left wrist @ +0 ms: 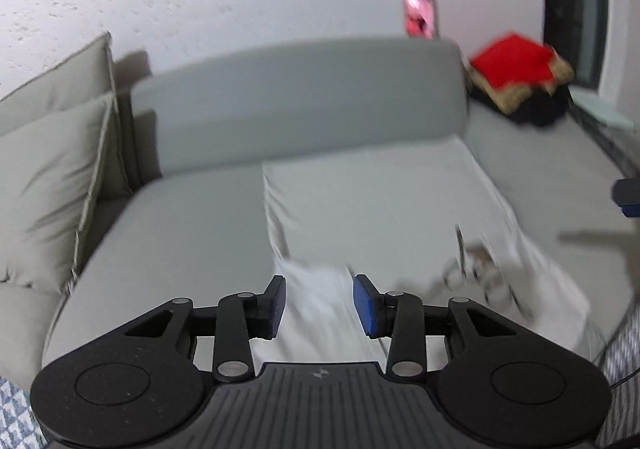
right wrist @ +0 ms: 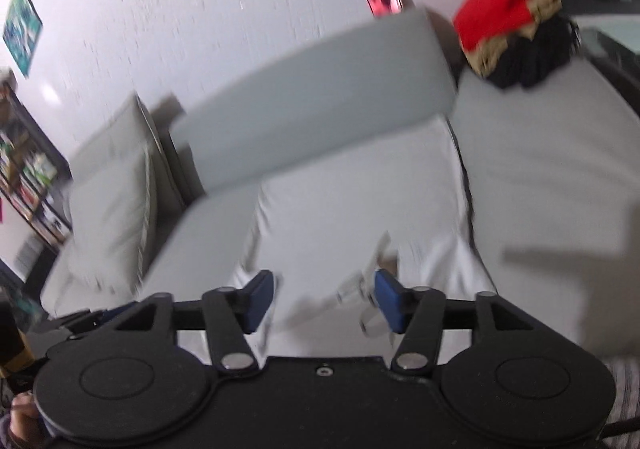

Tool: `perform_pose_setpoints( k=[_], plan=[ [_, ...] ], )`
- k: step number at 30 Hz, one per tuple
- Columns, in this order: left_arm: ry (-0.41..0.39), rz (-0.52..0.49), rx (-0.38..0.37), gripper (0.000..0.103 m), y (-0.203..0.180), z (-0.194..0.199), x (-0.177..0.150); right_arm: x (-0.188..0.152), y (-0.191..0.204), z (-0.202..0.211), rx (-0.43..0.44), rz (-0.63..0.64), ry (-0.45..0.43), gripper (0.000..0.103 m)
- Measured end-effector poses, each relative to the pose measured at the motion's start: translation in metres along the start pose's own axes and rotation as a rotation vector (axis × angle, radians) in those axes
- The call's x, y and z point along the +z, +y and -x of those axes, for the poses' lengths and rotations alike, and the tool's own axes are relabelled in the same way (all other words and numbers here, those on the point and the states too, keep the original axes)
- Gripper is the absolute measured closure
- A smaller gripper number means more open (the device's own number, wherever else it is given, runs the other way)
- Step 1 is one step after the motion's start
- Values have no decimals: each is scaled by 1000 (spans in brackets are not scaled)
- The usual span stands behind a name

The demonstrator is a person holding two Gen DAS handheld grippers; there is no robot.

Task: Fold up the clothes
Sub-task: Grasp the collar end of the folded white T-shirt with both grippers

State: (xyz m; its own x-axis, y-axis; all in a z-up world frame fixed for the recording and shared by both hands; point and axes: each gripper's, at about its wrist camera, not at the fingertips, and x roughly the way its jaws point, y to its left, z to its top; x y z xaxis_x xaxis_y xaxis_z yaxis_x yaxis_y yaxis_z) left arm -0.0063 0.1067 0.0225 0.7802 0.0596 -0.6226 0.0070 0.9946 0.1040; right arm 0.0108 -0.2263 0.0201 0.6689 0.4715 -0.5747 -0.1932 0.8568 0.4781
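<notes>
Both our left gripper (left wrist: 319, 307) and right gripper (right wrist: 324, 301) hover with jaws wide, gripping nothing, over a white garment (left wrist: 380, 209) spread on the grey fabric sofa (left wrist: 180, 233).

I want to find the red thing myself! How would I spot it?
Start at the long grey sofa and follow its backrest cushion to the far right end. A pile of clothes sits there; the red folded cloth lies on top, above a tan patterned piece and something black. It's the only bright red thing.
</notes>
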Motion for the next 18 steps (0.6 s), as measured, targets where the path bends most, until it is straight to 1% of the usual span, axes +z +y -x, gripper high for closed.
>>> perform_pose_setpoints(
  k=[1, 2, 3, 4, 6, 7, 8, 9, 10, 11, 12, 13, 14, 15, 16, 17, 18],
  plan=[
    [-8, 14, 2, 64, 6, -4, 9, 10, 2, 0, 6, 1, -20, 41],
    [-15, 27, 4, 60, 11, -9, 18, 20, 3, -5, 5, 0, -34, 37],
    [-24, 36, 7, 59, 16, -16, 27, 29, 5, -10, 5, -1, -49, 36],
    [-18, 51, 3, 56, 21, -28, 32, 39, 6, -16, 4, -2, -63, 36],
    [-1, 84, -7, 51, 31, -55, 43, 57, 4, -30, 9, -8, -79, 31],
    [7, 100, -12, 44, 37, -68, 49, 65, -1, -40, 3, -20, -82, 29],
    [16, 117, -18, 37, 42, -82, 54, 72, -5, -52, -2, -33, -84, 26],
    [31, 155, -36, 36, 48, -101, 56, 78, -9, -73, -2, -52, -71, 20],
    [48, 197, -56, 35, 55, -121, 57, 82, -19, -90, 0, -80, -50, 16],
    [71, 248, -76, 36, 61, -143, 56, 85, -31, -108, -11, -113, -23, 9],
    [92, 303, -88, 37, 67, -166, 55, 87, -44, -127, -21, -145, 3, 7],
    [110, 349, -86, 39, 72, -189, 53, 89, -56, -145, -31, -177, 30, 7],
    [127, 378, -69, 41, 76, -209, 51, 91, -69, -163, -41, -209, 57, 7],
    [144, 389, -43, 44, 78, -230, 49, 93, -81, -182, -51, -241, 84, 9],
    [156, 381, -16, 51, 79, -248, 49, 95, -93, -200, -63, -270, 107, 12],
    [166, 369, 11, 61, 80, -266, 49, 99, -105, -215, -87, -273, 105, 29],
    [175, 356, 25, 69, 81, -283, 51, 103, -116, -230, -111, -276, 103, 47]
  ],
)
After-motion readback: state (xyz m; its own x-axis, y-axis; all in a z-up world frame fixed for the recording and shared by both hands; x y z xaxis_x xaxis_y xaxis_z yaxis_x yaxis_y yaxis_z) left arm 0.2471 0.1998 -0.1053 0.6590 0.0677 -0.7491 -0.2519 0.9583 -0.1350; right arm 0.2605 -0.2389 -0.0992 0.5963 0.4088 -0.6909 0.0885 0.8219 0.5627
